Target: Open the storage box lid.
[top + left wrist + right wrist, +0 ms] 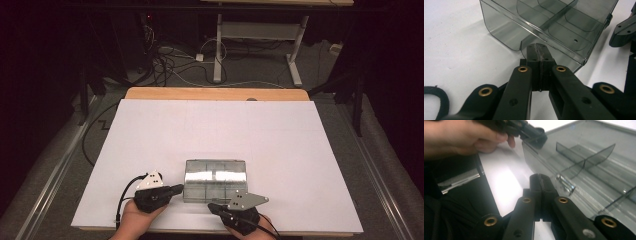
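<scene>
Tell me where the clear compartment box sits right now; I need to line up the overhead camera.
In the high view the clear compartment box lies on the white table, near its front edge and about mid-width, between the left gripper and right gripper.

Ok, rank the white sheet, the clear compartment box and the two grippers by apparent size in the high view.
1. white sheet
2. clear compartment box
3. left gripper and right gripper: they look about alike, so I won't rank one above the other.
</scene>
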Demonstrator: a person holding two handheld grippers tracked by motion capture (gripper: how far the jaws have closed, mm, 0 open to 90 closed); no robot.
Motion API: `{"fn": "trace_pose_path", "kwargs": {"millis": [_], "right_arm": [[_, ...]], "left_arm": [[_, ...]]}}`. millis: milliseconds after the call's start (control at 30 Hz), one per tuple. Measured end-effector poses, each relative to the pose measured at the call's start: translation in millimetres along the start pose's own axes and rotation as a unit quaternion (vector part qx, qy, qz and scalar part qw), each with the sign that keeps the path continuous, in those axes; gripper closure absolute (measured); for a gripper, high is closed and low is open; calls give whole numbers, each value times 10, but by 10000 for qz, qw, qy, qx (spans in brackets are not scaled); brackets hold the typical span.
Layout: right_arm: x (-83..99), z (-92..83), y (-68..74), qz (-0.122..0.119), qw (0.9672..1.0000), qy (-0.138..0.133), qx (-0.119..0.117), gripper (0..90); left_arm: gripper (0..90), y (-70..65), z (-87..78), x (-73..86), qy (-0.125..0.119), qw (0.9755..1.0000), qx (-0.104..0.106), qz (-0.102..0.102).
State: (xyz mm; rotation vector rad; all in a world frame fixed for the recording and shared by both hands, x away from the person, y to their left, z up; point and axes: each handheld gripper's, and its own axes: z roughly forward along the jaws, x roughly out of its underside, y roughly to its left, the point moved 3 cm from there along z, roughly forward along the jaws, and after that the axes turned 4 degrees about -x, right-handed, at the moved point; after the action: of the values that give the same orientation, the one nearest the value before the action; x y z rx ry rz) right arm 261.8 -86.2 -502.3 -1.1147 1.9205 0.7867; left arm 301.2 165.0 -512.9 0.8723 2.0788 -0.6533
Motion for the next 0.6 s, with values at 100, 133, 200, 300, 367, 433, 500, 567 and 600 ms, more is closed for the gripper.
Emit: {"fn": "trace_pose_path", "kwargs": {"millis": [100, 133, 200, 300, 367, 433, 500, 567, 600], "right_arm": [[23, 7, -15, 46, 10000, 43, 22, 900], [41, 9, -32, 85, 9999, 89, 48, 900], [50, 11, -39, 125, 9998, 128, 83, 900], [62, 23, -54, 184, 9995, 225, 120, 900], [63, 25, -58, 205, 9994, 237, 125, 900], [69, 24, -72, 280, 9991, 276, 132, 900], [70, 22, -76, 328, 9990, 279, 132, 900], [71, 20, -86, 389, 9988, 283, 133, 900], [71, 20, -98, 409, 9987, 268, 144, 900]], "left_arm": [[881, -3, -3, 1, -16, 10000, -3, 13], [882, -2, -4, 1, -21, 10000, 2, 12], [881, -3, -6, 2, -33, 10000, 4, 15], [881, -4, -9, 3, -58, 10000, 9, 20], [881, -3, -12, 4, -71, 10000, 0, 17], [881, -1, -16, 5, -91, 10000, -3, 0], [881, 0, -17, 6, -106, 9999, -6, -9], [881, 0, -17, 6, -104, 9999, -4, -5], [880, 0, -16, 6, -102, 9999, -3, -6]]}}
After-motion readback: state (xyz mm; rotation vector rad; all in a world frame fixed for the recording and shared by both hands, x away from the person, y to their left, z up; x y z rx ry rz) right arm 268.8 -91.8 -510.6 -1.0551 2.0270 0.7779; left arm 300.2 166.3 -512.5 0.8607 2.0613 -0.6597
